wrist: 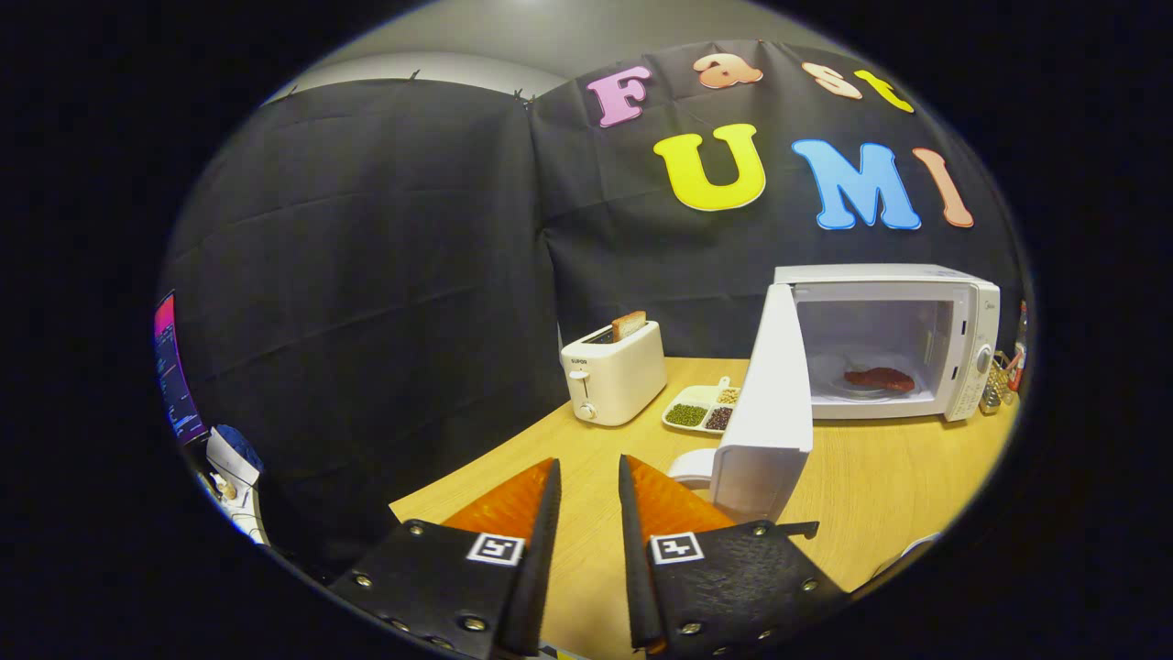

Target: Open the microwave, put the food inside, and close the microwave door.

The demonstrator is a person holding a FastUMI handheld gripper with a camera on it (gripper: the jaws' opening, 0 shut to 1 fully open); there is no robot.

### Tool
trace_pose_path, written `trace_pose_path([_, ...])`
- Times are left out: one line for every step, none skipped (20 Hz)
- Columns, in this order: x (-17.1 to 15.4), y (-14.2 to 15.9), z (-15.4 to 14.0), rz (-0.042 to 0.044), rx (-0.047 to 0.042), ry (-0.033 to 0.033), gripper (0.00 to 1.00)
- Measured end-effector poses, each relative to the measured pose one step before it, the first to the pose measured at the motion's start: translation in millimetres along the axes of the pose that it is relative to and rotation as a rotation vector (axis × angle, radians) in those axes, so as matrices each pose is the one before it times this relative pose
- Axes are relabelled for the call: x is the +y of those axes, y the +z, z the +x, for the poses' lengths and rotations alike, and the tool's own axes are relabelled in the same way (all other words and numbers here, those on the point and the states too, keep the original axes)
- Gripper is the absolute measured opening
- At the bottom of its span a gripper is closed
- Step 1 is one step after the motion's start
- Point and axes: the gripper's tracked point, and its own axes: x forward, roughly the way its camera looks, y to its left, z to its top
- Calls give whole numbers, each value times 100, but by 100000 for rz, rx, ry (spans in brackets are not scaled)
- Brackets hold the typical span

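Observation:
A white microwave (953, 302) stands on the wooden table (871, 495) beyond and to the right of the fingers. Its door (770, 403) is swung wide open toward me, edge-on, just ahead of the right finger. Inside, on the glass turntable, lies a reddish-brown piece of food (880, 378). My gripper (588, 472) hovers over the table's near left part with a narrow gap between its fingers and nothing held between them.
A white toaster (612, 374) with a slice of bread sticking out stands left of the microwave. A white divided dish (704, 408) with beans and grains lies between them. A small white dish (692, 467) peeks out behind the door. Small jars (999, 380) stand right of the microwave.

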Motion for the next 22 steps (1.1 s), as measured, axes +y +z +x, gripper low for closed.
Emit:
trace_pose_path([-39,45,50,-36,285,721,22])
trace_pose_path([-200,-95,9,-1344,904,200,19])
trace_pose_path([180,113,-307,-2029,201,1306,19])
trace_pose_path([-1470,646,-54,-3556,-1182,-6272,20])
trace_pose_path([-194,-343,2477,-659,188,134,1])
trace_pose_path([-644,-81,-3003,150,229,533,2])
trace_pose_path([-261,-166,-88,502,167,182,1])
trace_pose_path([-529,-16,-251,-284,376,-443,1])
trace_pose_path([-540,-36,-410,-582,365,-897,1])
trace_pose_path([-716,-148,-214,-216,657,-827,1])
trace_pose_path([-728,-306,-216,747,840,-659,1])
trace_pose_path([-830,-173,-241,1181,769,-607,1])
trace_pose_path([-719,-27,-355,616,324,-720,1])
trace_pose_path([-884,115,-361,-245,-120,-982,1])
trace_pose_path([-914,85,-226,-742,41,-1220,1])
trace_pose_path([-833,56,-212,-485,137,-1142,1])
trace_pose_path([-1065,-151,-163,203,468,-1356,1])
trace_pose_path([-875,-59,-23,819,455,-1043,1])
trace_pose_path([-1017,-8,-35,1247,330,-1510,1])
trace_pose_path([-994,77,-77,896,70,-1516,1])
trace_pose_path([-921,57,52,799,313,-1397,1])
trace_pose_path([-850,95,-376,624,195,-1146,1])
